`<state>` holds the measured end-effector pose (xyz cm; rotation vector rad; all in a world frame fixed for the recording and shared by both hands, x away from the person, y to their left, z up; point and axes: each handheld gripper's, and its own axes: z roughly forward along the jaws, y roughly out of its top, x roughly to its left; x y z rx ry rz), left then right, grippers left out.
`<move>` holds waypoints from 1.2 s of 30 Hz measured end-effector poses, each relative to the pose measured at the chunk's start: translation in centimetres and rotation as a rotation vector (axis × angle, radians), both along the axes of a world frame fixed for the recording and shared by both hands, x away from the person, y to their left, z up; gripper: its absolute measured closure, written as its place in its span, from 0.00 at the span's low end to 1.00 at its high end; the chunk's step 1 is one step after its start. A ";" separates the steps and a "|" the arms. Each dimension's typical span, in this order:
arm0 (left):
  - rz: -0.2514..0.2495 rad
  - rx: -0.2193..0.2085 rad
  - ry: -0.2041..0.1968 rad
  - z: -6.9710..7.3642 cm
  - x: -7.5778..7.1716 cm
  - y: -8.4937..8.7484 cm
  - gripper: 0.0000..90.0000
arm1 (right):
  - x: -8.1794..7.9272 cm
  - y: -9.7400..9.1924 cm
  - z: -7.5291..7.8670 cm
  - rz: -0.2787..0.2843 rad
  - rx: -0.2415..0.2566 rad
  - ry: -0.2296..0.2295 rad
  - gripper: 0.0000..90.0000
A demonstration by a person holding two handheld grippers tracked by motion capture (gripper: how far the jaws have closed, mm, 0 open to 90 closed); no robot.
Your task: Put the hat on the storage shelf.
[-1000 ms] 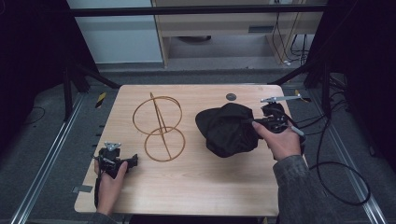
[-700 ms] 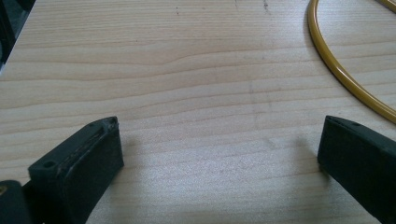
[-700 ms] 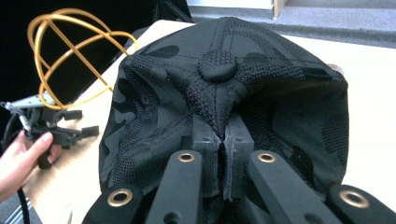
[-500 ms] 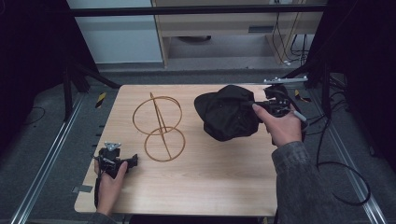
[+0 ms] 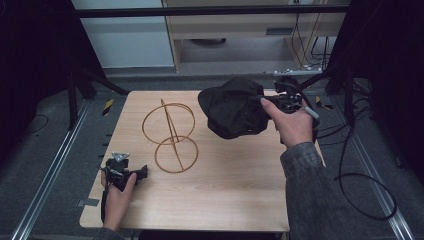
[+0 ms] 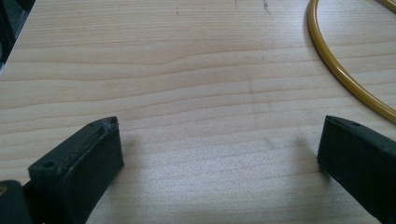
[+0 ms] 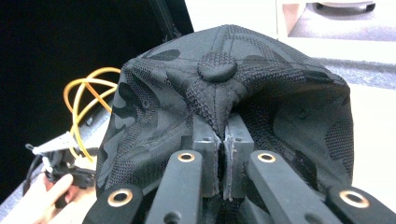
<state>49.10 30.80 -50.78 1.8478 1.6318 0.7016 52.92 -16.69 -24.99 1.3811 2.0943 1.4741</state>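
A black camouflage cap hangs in the air over the table's far right part, pinched by my right gripper. In the right gripper view the two jaws are pressed together on a fold of the cap just below its top button. A yellow wire stand made of two rings and a crossing loop sits left of centre on the wooden table. My left gripper rests on the table near the front left corner, open. Between its fingers lies bare wood, with part of the stand's ring beyond at the right.
Cables trail off the table's right side over the floor. A metal rail runs along the left. A white cabinet and a shelf unit stand behind the table.
My right gripper has lifted the cap off the table and carried it up and toward the far edge. The left gripper has stayed where it was.
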 end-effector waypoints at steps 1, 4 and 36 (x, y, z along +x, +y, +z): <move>0.001 -0.001 -0.001 0.0 0.0 0.0 0.00 | 0.0 0.1 0.1 0.002 0.006 -0.006 0.96; 0.000 0.000 0.000 0.0 0.0 0.0 0.00 | 0.2 0.6 0.5 0.006 0.031 -0.018 0.96; 0.000 0.001 0.002 0.0 0.0 0.0 0.00 | 0.6 8.5 2.4 0.134 0.085 -0.050 0.96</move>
